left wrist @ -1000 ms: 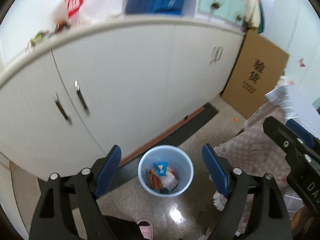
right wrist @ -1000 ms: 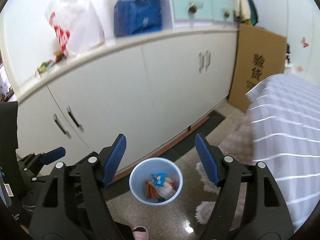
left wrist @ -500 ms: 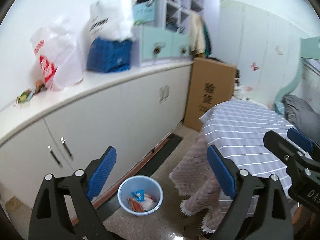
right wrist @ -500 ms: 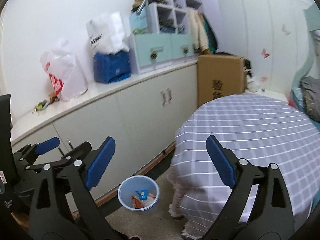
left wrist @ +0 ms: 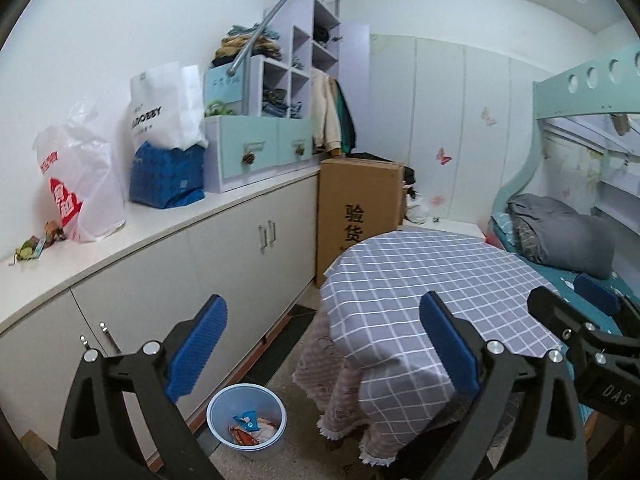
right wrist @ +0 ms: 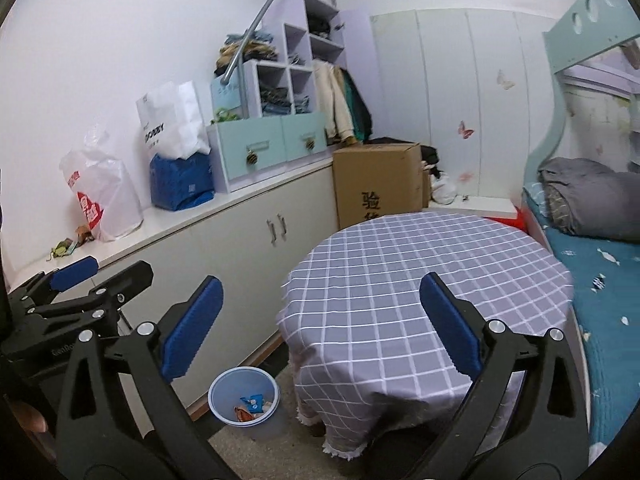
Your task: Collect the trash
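Low in the left wrist view, left gripper (left wrist: 322,346) jaws just opened wide, nothing between them, blue trash bin (left wrist: 247,420) with wrappers on the floor beside the checked-cloth surface (left wrist: 420,280); right wrist view: right gripper (right wrist: 320,326) likewise just opened, empty, bin (right wrist: 243,400) below.

A small blue bin (left wrist: 247,420) stands upright on the floor at about seven o'clock, close to the cabinets. Crumpled wrappers (left wrist: 251,429), orange, blue and white, lie inside it.
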{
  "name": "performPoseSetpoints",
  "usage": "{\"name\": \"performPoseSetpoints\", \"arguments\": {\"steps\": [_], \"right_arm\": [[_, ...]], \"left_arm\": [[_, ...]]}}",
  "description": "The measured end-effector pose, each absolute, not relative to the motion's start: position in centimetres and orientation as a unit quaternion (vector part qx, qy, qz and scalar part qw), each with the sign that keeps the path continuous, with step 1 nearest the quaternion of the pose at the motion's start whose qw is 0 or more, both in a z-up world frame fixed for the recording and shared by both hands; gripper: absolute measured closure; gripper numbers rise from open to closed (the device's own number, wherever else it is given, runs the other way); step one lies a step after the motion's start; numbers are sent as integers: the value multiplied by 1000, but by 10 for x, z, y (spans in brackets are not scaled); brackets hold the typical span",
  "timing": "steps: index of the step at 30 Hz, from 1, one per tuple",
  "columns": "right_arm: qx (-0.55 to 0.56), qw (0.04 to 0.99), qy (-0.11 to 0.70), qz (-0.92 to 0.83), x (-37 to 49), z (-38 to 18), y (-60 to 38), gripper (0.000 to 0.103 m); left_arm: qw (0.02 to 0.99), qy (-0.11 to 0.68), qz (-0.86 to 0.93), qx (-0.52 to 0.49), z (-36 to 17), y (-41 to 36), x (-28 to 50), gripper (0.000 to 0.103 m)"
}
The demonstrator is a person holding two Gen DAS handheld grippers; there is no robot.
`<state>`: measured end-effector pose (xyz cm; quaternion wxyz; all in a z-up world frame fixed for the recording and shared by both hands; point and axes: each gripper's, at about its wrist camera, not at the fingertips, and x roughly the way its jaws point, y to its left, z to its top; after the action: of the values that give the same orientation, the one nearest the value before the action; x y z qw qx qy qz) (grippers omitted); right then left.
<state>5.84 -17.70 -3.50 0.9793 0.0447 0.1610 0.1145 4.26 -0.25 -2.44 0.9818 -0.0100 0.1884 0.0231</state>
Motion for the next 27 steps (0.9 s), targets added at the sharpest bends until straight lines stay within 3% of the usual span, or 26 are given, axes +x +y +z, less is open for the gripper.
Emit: {"name": "performPoseSetpoints", "arguments": {"steps": [27], "right_arm": [[37, 991, 110, 60, -9, -20, -220, 6]], "left_arm": [[990, 137, -20, 40, -1, -59, -11, 8]]}}
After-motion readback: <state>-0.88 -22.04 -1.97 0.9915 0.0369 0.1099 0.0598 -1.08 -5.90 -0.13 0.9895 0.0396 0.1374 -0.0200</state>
